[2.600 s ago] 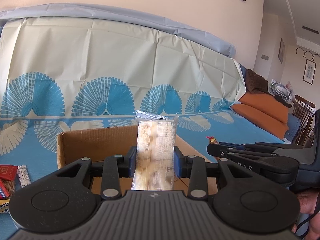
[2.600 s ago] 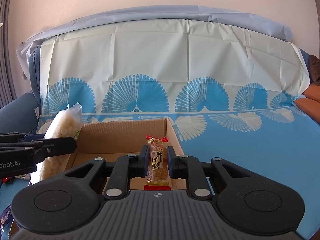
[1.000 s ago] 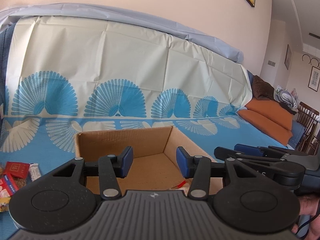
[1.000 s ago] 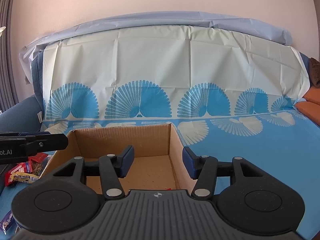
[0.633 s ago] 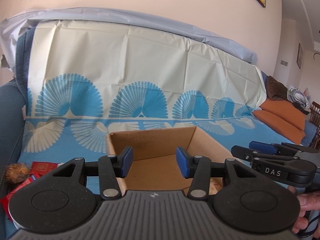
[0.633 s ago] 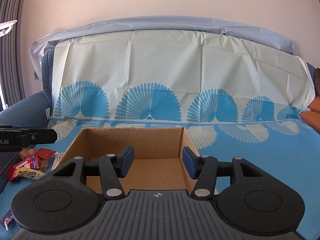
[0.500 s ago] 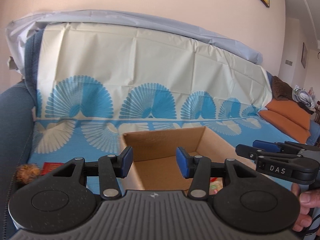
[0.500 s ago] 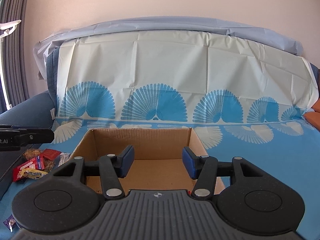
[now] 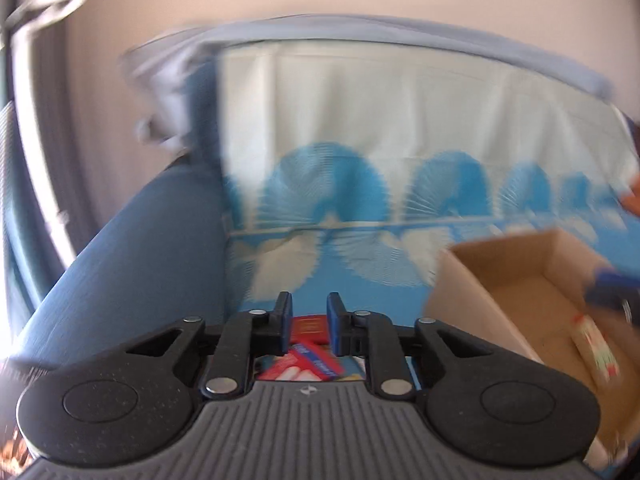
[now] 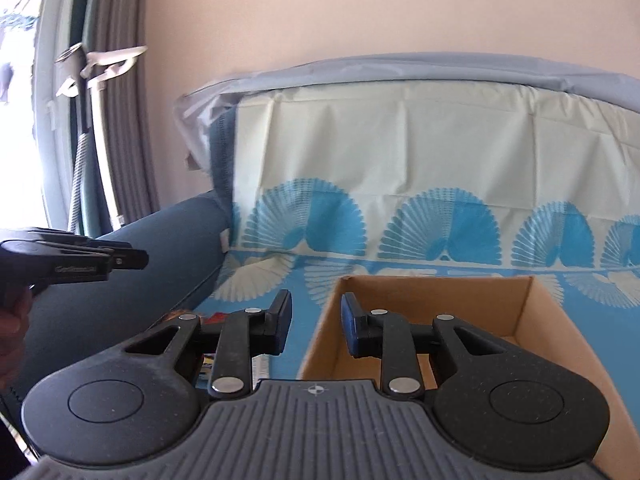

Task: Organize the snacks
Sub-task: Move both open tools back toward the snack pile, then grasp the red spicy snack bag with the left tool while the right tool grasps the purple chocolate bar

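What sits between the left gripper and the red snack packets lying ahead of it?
Nothing visible. The red snack packets lie on the blue patterned cover just beyond the left gripper. The brown cardboard box stands off to its right.

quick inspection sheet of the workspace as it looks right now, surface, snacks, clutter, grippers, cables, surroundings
surface: sofa under a blue fan-print cover.
job's things: cardboard box open, a wrapped snack inside; red snack packets loose left of it.
clutter: nothing seen.
grippers: left gripper shut with nothing between its pads, over the packets; right gripper closing on nothing, by the box's left wall.
cables: nothing seen.
surroundings: blue armrest, curtain, peach wall.
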Demonstrator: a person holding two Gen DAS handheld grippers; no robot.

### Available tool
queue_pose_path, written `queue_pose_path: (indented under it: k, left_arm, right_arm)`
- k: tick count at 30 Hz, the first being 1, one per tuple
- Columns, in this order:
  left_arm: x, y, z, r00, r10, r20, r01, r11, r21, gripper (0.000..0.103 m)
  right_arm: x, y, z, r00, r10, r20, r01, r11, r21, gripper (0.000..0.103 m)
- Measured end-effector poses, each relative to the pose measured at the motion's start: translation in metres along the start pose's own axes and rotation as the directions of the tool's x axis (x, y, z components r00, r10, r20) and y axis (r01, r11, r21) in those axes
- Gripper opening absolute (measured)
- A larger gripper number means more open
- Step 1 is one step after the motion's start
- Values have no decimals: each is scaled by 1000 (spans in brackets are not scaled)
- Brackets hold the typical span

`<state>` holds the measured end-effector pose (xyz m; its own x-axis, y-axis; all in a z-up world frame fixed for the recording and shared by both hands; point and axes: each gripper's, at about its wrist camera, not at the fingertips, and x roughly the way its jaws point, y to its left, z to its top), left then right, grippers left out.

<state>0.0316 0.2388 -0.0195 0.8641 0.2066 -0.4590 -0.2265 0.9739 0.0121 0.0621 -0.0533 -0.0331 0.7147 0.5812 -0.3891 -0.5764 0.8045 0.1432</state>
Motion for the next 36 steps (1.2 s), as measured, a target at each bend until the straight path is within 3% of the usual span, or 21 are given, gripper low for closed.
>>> queue_pose_path:
  k: [3,9,13,18,21,23,25,26,29,31,36]
  left_arm:
    - [7,19,2,999,47,-24,-48,997,-58,19]
    - [27,11,-8,994,69,-79,-67,997,28,19]
    - [49,12,-23,987,61,-151,-56,998,36,19]
    - [74,12,-42,973,41,-226,-30,998,50,20]
    - [87,9,-50,968,50,-246,-32,997,75,22]
    - [99,8,-55,957,53,-285,-29,996,87,27]
    - [109,6,-61,944,80,-320,-44,992,119,56]
    - [114,4,-64,936,113,-334,-65,986,151,63]
    - [125,-2,-74,924,121,-363,-39,974,224,73]
    - [129,-6,-78,929,130,-348,-35,963,266,82]
    - [149,-12,-88,919,167,-357,-41,941,335,84]
  right_arm:
    - [8,33,-3,996,88,-17,-89,995,-51,29]
    - [34,88,-22,965,216,-149,-229,970,-80,29]
    - [51,115,-39,938,240,-252,-277,953,-124,31]
    - [71,127,-54,901,235,-365,-291,951,-107,48]
    - [85,127,-61,875,221,-431,-277,958,-71,49]
    - [94,124,-65,856,217,-469,-263,964,-32,50]
    - [102,122,-69,836,216,-505,-247,969,7,51]
    - [106,121,-72,824,213,-525,-240,971,18,53]
    - [116,123,-82,778,193,-598,-229,973,17,58]
    - [121,124,-89,757,167,-632,-214,977,2,58]
    - [122,127,-94,754,155,-638,-211,977,-11,59]
